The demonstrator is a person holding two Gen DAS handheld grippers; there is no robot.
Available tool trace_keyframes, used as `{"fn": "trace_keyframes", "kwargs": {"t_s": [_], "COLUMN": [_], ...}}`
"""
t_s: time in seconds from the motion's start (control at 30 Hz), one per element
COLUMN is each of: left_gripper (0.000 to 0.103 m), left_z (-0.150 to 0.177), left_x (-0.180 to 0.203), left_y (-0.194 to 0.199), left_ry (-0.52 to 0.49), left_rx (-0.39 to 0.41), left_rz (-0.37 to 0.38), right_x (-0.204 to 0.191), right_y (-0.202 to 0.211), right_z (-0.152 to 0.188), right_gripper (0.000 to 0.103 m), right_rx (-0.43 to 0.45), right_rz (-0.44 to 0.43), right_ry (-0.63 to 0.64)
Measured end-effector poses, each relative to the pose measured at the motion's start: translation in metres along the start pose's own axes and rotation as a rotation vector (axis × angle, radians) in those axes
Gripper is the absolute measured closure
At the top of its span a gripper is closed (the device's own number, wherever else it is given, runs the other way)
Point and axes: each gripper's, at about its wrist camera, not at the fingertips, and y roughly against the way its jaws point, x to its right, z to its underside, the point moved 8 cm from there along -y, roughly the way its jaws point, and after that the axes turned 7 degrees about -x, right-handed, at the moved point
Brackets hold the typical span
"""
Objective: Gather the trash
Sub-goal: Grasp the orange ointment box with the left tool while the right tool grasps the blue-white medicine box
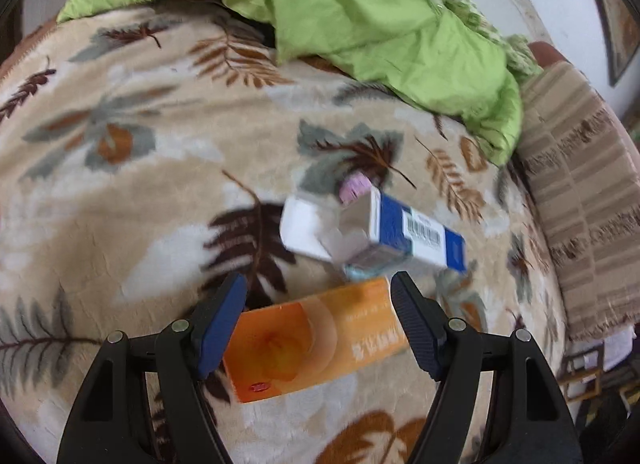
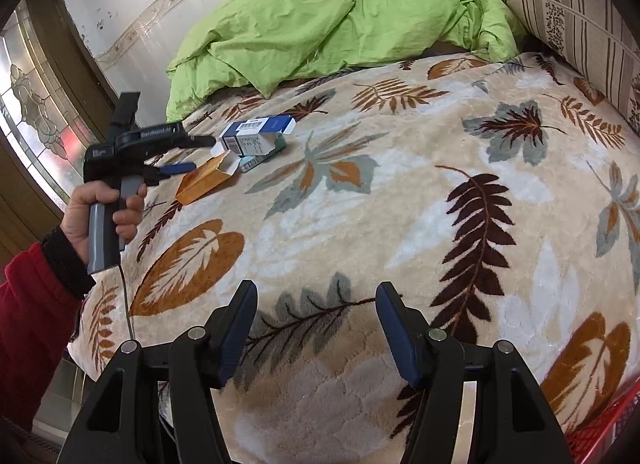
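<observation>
- Orange carton (image 1: 316, 338) is lying flat on the leaf-patterned blanket (image 1: 120, 200) at the bottom centre of the left wrist view, framed by the left hand-held gripper (image 1: 320, 324), whose jaws are standing released with no pad pressing on it
- Just above it in the frame, a blue-and-white box (image 1: 400, 228) is resting half across a white box (image 1: 304, 228), with a small pink item (image 1: 354, 184) peeking out behind them
- At the right wrist view's bottom edge, the right hand-held gripper (image 2: 316, 328) is hovering released over bare blanket, well apart from the trash at upper left
- Pushing down on the soft bedding could be sinking the thin carton, so the pads may be closing on plush instead
- Clamping the hollow carton could be crushing it or letting it slip
- Nudging the stacked boxes could be scattering them
</observation>
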Motion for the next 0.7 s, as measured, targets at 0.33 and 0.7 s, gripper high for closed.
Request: {"fn": "trace_keyframes", "kwargs": {"t_s": [0.33,0.7], "left_gripper": [0.028,0.051], "left_z": [0.086,0.075], "left_x": [0.051,0.052], "left_y": [0.007,-0.026], "left_ry": [-0.217,-0.155], "left_rx": [-0.113,-0.058], "left_rz": [0.036,-0.207], "right_x": [0.000,0.004], "right_y": [0.002,0.005], "right_z": [0.000,-0.001], "right_gripper": [0.038,0.038], "right_rx": [0.010,0.022], "right_rz": [-0.020,-0.020], "right_ry": [-0.007,-0.025]}}
